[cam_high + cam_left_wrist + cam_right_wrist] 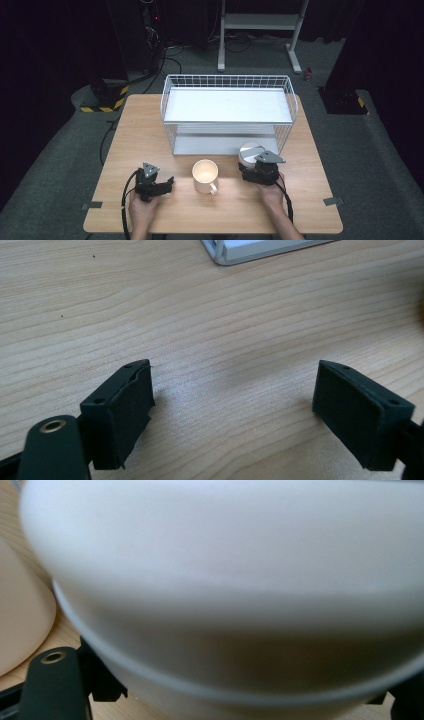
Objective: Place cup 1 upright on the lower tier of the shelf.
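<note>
The right gripper (255,172) covers part of the grey bowl (249,152) near the tabletop's right edge. In the right gripper view, the blurred bowl (225,590) hides both pads, and the cream mug (20,615) is cut off at left.

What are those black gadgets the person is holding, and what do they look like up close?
Each hand holds a black gripper: left gripper, right gripper. Each carries a grey three-cornered plate on top and trails a black cable. Up close, each jaw ends in a flat black pad with small screw holes. No sleeves show.
</note>
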`<move>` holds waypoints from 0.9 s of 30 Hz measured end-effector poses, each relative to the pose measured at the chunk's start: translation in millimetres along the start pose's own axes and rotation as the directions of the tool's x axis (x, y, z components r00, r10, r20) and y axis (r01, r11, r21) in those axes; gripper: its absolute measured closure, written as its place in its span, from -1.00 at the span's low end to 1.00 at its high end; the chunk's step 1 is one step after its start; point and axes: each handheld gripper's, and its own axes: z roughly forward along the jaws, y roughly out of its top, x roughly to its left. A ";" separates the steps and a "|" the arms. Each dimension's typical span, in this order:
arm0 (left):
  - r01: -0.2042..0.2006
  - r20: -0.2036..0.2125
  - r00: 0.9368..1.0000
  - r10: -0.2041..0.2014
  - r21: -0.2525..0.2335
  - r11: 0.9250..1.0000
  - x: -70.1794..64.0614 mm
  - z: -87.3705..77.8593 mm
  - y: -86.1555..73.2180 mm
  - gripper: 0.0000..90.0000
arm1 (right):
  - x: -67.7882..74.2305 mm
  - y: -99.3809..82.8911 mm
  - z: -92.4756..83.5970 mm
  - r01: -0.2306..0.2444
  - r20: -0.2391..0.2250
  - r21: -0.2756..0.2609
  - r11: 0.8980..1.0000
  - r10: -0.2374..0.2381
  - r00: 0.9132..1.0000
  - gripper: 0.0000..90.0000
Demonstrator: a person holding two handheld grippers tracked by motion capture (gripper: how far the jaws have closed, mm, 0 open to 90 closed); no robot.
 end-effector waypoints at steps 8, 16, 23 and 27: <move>0.003 -0.001 1.000 -0.003 0.001 1.000 -0.1 -0.1 0.0 -0.62 | -2.3 7.1 -3.6 -0.003 -0.008 -0.017 1.000 0.003 1.000 -0.60; 0.004 0.000 1.000 -0.004 0.001 1.000 0.1 -0.1 0.0 -0.62 | -4.2 16.6 -1.7 -0.003 -0.012 -0.020 1.000 0.003 1.000 -0.60; 0.004 0.000 1.000 -0.004 0.001 1.000 0.2 -0.1 0.0 -0.62 | -10.3 24.9 5.8 -0.026 -0.005 -0.017 1.000 0.026 1.000 -0.60; 0.005 0.000 1.000 -0.005 0.000 1.000 0.2 0.0 0.0 -0.62 | -13.8 27.7 9.9 -0.051 -0.003 -0.018 0.999 0.051 0.999 -0.60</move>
